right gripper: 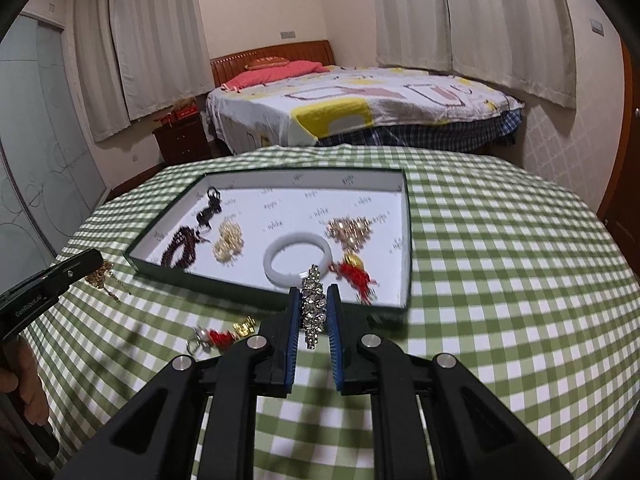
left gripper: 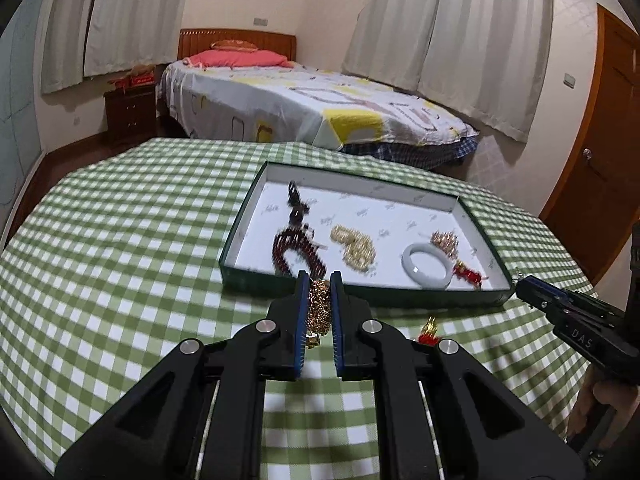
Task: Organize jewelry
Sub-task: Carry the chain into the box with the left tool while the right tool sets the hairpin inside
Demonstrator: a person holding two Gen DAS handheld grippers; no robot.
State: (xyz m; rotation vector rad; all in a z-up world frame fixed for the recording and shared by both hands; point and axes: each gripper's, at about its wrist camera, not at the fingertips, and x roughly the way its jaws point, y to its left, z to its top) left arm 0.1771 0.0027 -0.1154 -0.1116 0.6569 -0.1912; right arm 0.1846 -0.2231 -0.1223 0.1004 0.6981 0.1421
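My left gripper point(left gripper: 320, 280) is clamped on a gold chain point(left gripper: 319, 304), held above the checked tablecloth point(left gripper: 120, 240) just short of the tray's point(left gripper: 460, 294) near wall. My right gripper point(right gripper: 314, 294) pinches a rhinestone bracelet point(right gripper: 313, 308) upright at the same wall. Inside the tray lie dark beads point(right gripper: 178, 246), a white bangle point(right gripper: 298, 262) and gold pieces. A red-tasselled charm point(right gripper: 218, 336) rests on the cloth.

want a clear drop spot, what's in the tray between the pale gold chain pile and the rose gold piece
The white bangle, lying flat on the tray floor, shown in the right wrist view.
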